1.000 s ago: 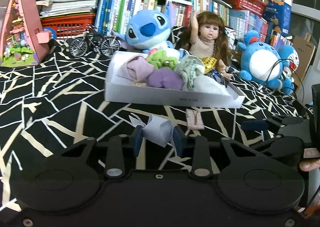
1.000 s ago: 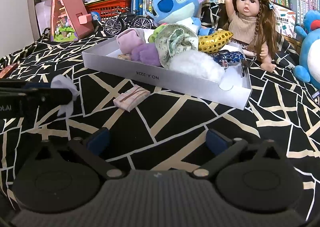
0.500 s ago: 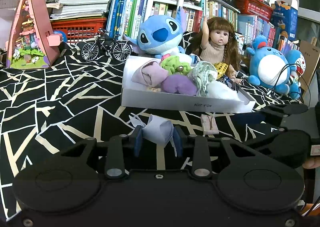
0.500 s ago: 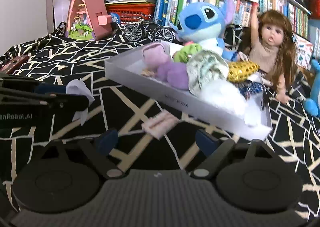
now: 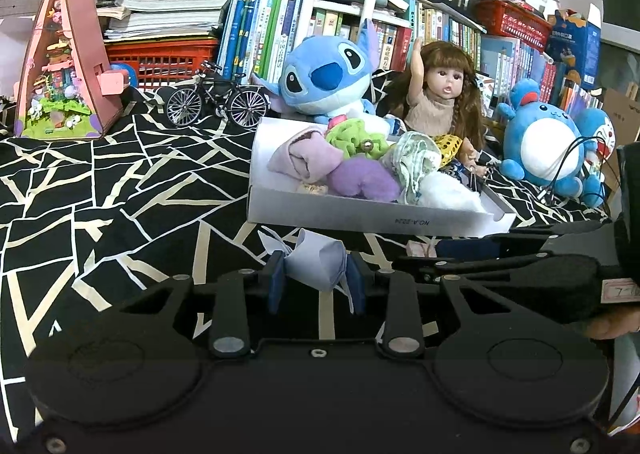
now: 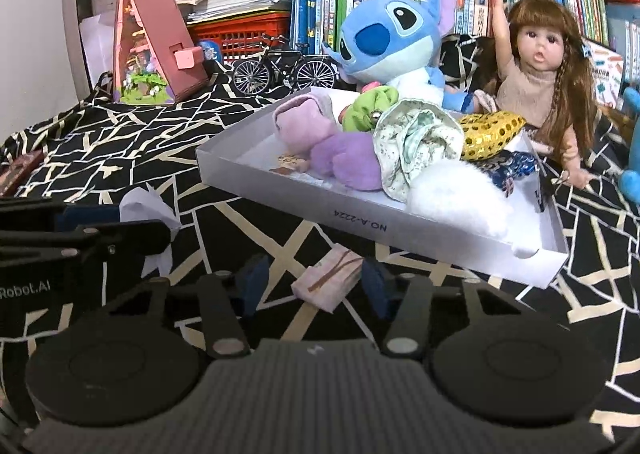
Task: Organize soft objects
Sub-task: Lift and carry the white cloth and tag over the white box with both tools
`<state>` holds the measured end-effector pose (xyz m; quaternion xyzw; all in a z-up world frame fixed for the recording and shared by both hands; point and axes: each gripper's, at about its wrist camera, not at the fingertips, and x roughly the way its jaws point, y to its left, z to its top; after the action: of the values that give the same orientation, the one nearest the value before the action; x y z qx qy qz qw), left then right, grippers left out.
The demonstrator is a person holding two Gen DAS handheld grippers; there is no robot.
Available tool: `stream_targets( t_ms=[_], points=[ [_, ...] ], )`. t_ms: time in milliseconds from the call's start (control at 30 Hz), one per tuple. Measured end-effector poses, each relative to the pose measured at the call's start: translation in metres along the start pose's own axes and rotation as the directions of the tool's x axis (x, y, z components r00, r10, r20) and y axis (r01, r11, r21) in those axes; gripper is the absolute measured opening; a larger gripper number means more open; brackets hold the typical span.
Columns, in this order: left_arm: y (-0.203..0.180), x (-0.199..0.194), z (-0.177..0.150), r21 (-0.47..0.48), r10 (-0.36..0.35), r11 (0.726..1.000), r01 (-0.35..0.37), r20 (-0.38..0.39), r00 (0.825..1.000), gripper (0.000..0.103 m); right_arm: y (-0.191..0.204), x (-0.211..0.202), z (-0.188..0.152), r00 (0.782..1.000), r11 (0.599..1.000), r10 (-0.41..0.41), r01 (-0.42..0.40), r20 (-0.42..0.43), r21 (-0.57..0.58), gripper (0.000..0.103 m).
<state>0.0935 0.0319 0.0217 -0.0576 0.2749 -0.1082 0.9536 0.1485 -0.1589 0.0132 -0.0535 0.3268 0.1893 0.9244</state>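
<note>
- Right gripper [image 6: 310, 284], low in the centre of its own view, is closing its jaws around a small pink folded cloth [image 6: 329, 278]; the cloth is lying between the blue pads on the black-and-cream patterned bedspread [image 6: 120, 125], and the pads are not yet visibly pressing on it.
- Left gripper [image 5: 316, 278], at lower centre of its view, is pinching a pale lavender-white folded cloth [image 5: 316, 262] tight between its pads, holding it clear of the bedspread.
- Just beyond both cloths, a shallow grey box [image 6: 360, 221] is sitting at mid-frame, already piled with soft pieces: a purple plush lump [image 6: 348, 165], a floral fabric bundle [image 6: 416, 137], a white fluffy piece [image 6: 456, 197].
- To grip well, I judge the right jaws should be closing squarely across the pink cloth's short side, catching the whole fold and not just the top layer, then lifting over the box's near wall.
- Bare floor is showing at the box's left end, probably the easiest place to drop.
- Printing on the box's near wall is reading "NO.A-2224", upside down in the left view.
- On the left gripper's body, at the left edge of the right view, "Robot.AI" is showing, partly cut off.
</note>
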Motion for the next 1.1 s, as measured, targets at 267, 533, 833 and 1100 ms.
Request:
stream_targets(
  t_ms=[267,533,833,1100],
  points=[
    [-0.003,0.002,0.003,0.004,-0.003,1.000,0.003,0.004,1.000,0.031,0.001,0.000,-0.002,1.000,1.000,-0.021,0.021,-0.005,0.000,0.037],
    [-0.007,0.003,0.005,0.025,-0.003,1.000,0.003,0.005,1.000,0.031,0.001,-0.009,-0.004,0.999,0.999,-0.033,0.033,0.013,-0.012,0.032],
    [-0.008,0.005,0.005,0.024,-0.003,1.000,0.003,0.002,1.000,0.031,-0.010,-0.005,-0.004,0.999,0.998,-0.033,0.033,-0.004,0.058,0.041],
    [-0.009,0.008,0.006,0.021,0.002,1.000,-0.002,0.004,1.000,0.031,-0.012,0.001,-0.006,0.999,0.994,-0.051,0.052,-0.019,0.092,0.033]
  ],
)
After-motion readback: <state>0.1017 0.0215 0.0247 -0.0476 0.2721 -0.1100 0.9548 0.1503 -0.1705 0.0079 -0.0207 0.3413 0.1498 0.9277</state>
